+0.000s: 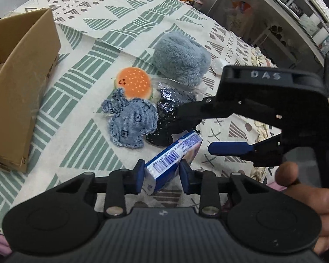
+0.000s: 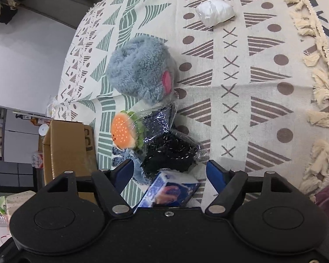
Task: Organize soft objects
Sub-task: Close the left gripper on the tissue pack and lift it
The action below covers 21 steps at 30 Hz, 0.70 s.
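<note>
Left tool (image 1: 161, 175) is sitting low over the table (image 1: 81, 114), blue pads closed in on a blue-and-white tissue pack (image 1: 175, 153) and squeezing its near end; the pack is angling up and away from the tool, barcode side showing. Right tool (image 1: 210, 135) is coming in from the right, across the left wrist view, jaws spread wide with nothing between them; one finger is lying over the black knit item in clear wrap (image 1: 171, 109), the other is hanging beside the pack's far end. A hand (image 1: 307, 188) is gripping the right tool's handle.

Soft pile is clustering just beyond the pack: denim elephant plush (image 1: 129, 125) touching the burger plush (image 1: 133, 83), black knit item beside both, grey fluffy plush (image 1: 179, 59) behind. In the right wrist view a white wrapped lump (image 2: 215, 11) is lying well apart from the pile, near the cloth's tasselled edge (image 2: 318, 83).

Cardboard box (image 1: 22, 87) is standing open at the left of the pile; can't tell what's inside it.
</note>
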Tool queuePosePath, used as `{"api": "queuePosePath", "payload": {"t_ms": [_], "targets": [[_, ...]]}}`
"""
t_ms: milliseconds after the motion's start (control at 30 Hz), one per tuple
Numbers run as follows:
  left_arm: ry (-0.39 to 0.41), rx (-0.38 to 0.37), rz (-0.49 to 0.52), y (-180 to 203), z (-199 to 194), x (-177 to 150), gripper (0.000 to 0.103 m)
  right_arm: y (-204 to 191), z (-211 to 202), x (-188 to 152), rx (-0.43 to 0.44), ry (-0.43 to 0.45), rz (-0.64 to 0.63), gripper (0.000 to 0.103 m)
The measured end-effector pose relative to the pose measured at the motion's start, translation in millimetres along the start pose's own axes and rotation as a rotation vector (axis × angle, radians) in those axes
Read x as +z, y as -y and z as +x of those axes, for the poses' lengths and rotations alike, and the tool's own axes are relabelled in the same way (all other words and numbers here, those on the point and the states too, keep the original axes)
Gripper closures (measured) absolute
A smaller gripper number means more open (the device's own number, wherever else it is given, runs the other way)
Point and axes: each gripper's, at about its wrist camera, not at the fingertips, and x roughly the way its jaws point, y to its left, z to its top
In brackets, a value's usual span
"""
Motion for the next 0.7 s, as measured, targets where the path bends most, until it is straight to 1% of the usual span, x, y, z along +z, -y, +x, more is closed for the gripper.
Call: {"api": "queuePosePath", "payload": {"t_ms": [33, 100, 167, 267, 433, 700], "targets": [[0.001, -0.002, -0.007, -2, 0, 1, 0.071, -1, 2, 1, -0.01, 0.002, -0.003, 0.033], [0.001, -0.003, -0.021, -4, -1, 1, 0.071, -4, 7, 1, -0.021, 0.001, -0.011, 0.041], [0.002, -0.001, -0.035, -6, -1, 1, 0.071, -6, 12, 1, -0.02, -0.01, -0.018, 0.059], [0.008, 0.0, -0.053, -9, -5, 2, 0.073, -7, 14, -1, -0.027, -0.004, -0.022, 0.066], [0.027, -0.013, -0.065, -7, -18, 3, 0.075, -8, 3, -7, -0.001, 0.035, -0.035, 0.072], [0.074, -0.012, -0.058, 2, -46, -2, 0.077, -8, -19, -19, 0.051, 0.09, -0.029, 0.072]]}}
